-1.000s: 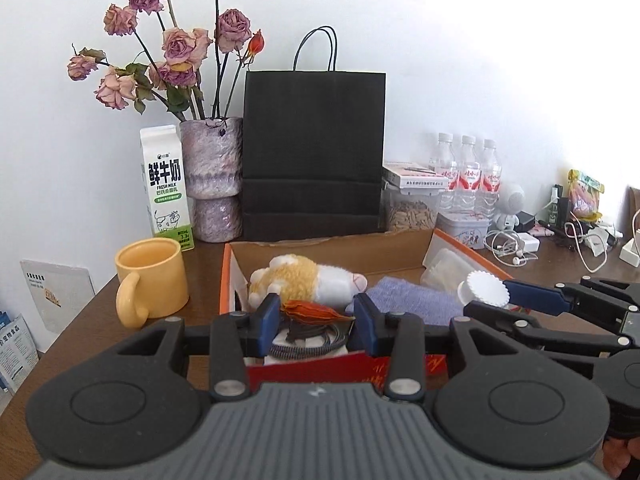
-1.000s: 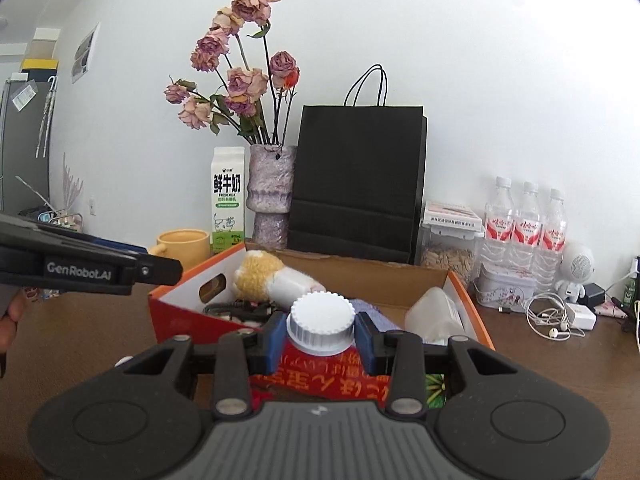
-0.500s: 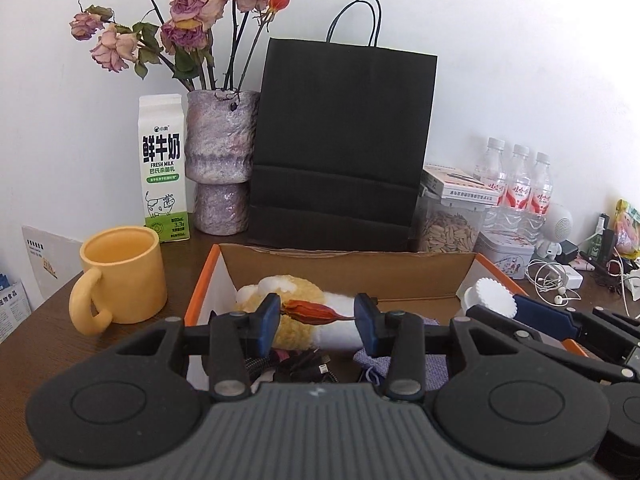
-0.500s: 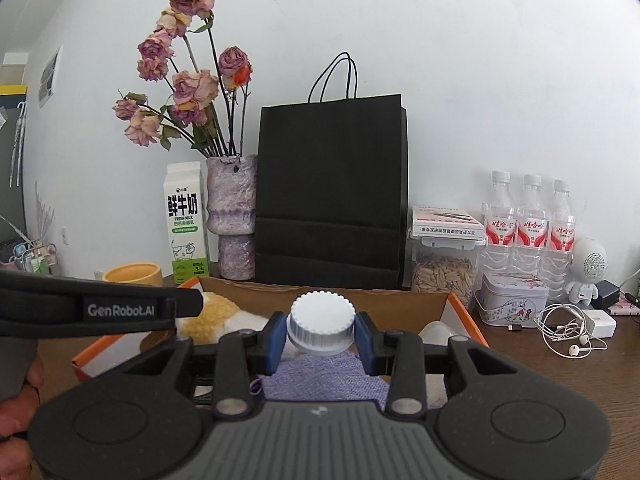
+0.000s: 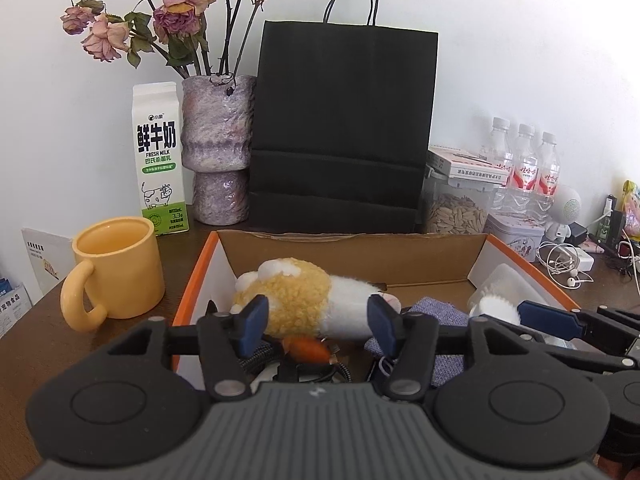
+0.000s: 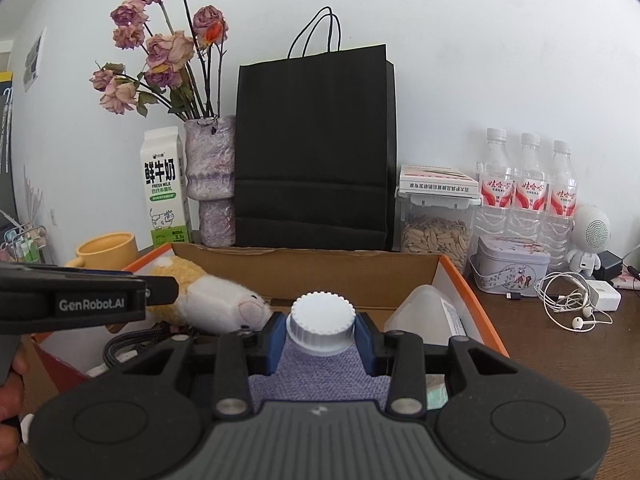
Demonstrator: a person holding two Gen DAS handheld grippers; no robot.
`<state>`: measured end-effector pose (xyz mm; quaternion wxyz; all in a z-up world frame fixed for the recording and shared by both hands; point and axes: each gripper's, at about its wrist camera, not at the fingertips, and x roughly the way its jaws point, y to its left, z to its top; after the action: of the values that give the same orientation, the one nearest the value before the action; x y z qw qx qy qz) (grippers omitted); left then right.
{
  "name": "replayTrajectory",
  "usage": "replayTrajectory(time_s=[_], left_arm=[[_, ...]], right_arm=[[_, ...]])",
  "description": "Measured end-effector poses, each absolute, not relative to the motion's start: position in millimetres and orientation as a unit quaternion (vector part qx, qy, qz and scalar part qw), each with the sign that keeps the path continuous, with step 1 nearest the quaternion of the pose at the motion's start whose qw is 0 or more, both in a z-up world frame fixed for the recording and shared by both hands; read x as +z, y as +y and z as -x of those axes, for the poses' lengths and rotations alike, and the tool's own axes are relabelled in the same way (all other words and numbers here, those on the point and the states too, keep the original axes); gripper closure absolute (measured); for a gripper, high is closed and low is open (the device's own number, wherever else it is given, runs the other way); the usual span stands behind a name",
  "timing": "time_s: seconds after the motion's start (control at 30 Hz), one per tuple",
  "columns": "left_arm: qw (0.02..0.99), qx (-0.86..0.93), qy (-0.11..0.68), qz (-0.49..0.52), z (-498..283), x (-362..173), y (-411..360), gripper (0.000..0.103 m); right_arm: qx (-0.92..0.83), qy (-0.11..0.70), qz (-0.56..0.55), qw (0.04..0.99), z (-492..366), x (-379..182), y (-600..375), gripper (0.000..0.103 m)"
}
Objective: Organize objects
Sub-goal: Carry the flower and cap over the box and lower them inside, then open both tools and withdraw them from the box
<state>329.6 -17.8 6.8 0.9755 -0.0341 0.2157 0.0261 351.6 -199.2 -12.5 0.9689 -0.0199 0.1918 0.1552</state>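
An orange-rimmed cardboard box [image 5: 200, 268] holds a yellow-and-white plush toy [image 5: 304, 300], a purple cloth [image 6: 320, 372], a coiled black cable [image 6: 132, 340] and a clear plastic container [image 6: 424, 312]. My left gripper [image 5: 316, 316] hangs over the box with its jaws opening. A small orange thing [image 5: 306, 350] lies loose below them on the cable, touching neither pad. My right gripper [image 6: 322, 334] is shut on a white ribbed cap [image 6: 322, 320] over the purple cloth; whatever is under the cap is hidden. The left gripper's finger [image 6: 80, 300] crosses the right wrist view at the left.
Behind the box stand a black paper bag [image 5: 344, 128], a vase of dried roses [image 5: 218, 144] and a milk carton [image 5: 158, 156]. A yellow mug [image 5: 116, 268] sits left of the box. A seed jar [image 6: 436, 232], water bottles [image 6: 528, 188], a tin [image 6: 512, 264] and earphones [image 6: 576, 304] crowd the right.
Both grippers have moved forward over the box and sunk a little. The left jaws have spread and the orange thing has dropped from between them onto the cable.
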Motion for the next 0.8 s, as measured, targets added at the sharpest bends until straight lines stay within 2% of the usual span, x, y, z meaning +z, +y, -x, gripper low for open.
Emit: replayTrajectory(time_s=[0.07, 0.13, 0.2, 0.23, 0.3, 0.8], left_arm=[[0.976, 0.030, 0.212, 0.036, -329, 7, -18, 0.020], [0.977, 0.031, 0.205, 0.041, -328, 8, -17, 0.012], [0.977, 0.035, 0.204, 0.043, -328, 8, -16, 0.002], [0.977, 0.037, 0.203, 0.044, -328, 8, -16, 0.001], [0.977, 0.035, 0.203, 0.047, -327, 8, -15, 0.000], [0.980, 0.039, 0.178, 0.076, -303, 6, -3, 0.000]], right_arm=[[0.151, 0.196, 0.017, 0.969, -351, -13, -200, 0.047], [0.143, 0.194, 0.019, 0.970, -351, -14, -200, 0.016], [0.139, 0.191, 0.018, 0.971, -351, -13, -200, 0.007], [0.137, 0.192, 0.017, 0.972, -351, -14, -200, 0.003], [0.135, 0.194, 0.016, 0.972, -351, -14, -201, 0.000], [0.140, 0.169, 0.019, 0.976, -332, -8, -203, 0.000]])
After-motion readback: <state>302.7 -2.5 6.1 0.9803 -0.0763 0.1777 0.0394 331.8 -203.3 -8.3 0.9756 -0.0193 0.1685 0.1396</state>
